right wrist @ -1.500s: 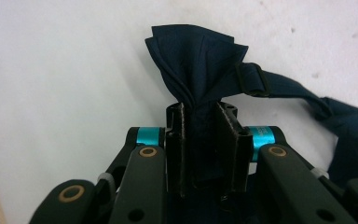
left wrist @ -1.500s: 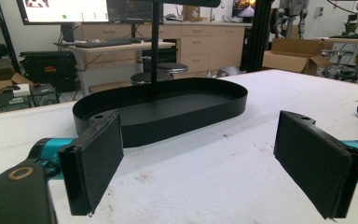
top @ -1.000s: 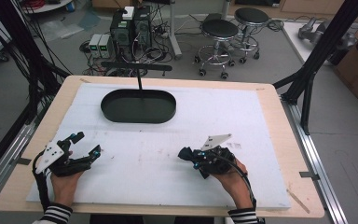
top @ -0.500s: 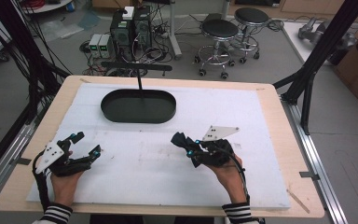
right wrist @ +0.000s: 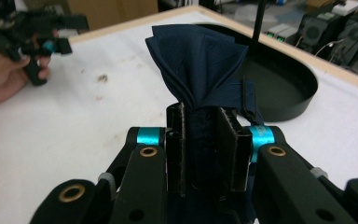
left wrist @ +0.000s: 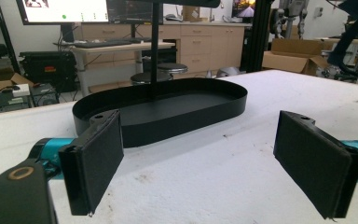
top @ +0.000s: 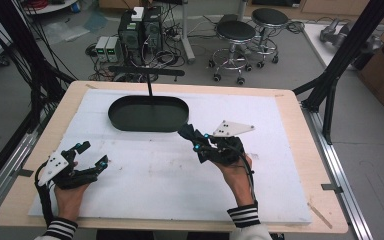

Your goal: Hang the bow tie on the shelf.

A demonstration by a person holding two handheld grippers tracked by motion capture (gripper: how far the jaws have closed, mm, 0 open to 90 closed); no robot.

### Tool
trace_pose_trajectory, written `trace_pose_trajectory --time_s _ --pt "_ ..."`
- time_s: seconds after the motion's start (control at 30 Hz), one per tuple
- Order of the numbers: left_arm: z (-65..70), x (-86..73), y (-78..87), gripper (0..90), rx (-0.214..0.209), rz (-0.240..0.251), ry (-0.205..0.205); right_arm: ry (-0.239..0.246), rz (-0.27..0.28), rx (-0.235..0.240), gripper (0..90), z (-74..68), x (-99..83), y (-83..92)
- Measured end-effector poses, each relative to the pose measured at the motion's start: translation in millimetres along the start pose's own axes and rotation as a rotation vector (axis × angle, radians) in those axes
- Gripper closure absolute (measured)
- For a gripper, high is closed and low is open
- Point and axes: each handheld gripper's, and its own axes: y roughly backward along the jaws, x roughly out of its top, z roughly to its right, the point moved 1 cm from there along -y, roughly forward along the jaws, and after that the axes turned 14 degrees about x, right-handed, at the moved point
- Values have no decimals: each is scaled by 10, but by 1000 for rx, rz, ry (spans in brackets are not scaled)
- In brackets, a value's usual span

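Observation:
A folded dark blue cloth (right wrist: 200,65) is pinched between the jaws of my right gripper (right wrist: 204,122), which is shut on it. The cloth (top: 187,133) is held just off the near right rim of the black oval tray (top: 148,114). My right gripper (top: 200,142) hovers over the white mat, right of centre. At the table's front left my left gripper (top: 91,153) rests open, its two black pads (left wrist: 95,161) wide apart with nothing between them. The tray (left wrist: 163,109) lies ahead of it.
A white mat (top: 150,175) covers a wooden table (top: 290,107). A thin black post (top: 149,86) rises behind the tray. Beyond the table stand stools (top: 236,35), computer boxes (top: 140,27) and black frame legs (top: 340,55).
My right gripper has carried the dark cloth forward and left, from the front right of the mat toward the tray's near rim. My left gripper has stayed where it was.

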Motion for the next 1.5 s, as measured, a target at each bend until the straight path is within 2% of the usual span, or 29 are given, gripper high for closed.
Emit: trace_pose_trajectory --time_s 0.2,0.3,0.47,0.53,0.63,0.83,1.03,1.17,1.4,1.5 --pt "-1 0 0 161 -1 0 0 13 16 -12 745 26 94 -54" --pt "-1 0 0 161 -1 0 0 44 49 -29 744 28 192 -99" --pt "-2 0 -1 162 -1 0 2 69 84 -57 743 54 261 -152" --pt "-2 0 0 162 -2 0 2 66 92 -62 744 55 264 -158" --pt "-3 -1 0 164 -2 0 3 52 158 -78 744 96 296 -172" --pt "-3 0 1 164 -2 1 3 28 205 -63 744 183 374 -207" --pt "-2 0 1 165 -2 2 3 24 207 -44 745 251 487 -285" --pt "0 -1 5 165 -4 4 -3 38 204 -47 745 308 584 -336" --pt "-1 -3 7 166 -6 9 0 21 217 -39 744 416 659 -418" --pt "-1 -3 7 168 -7 9 -1 23 205 -41 744 462 688 -470"
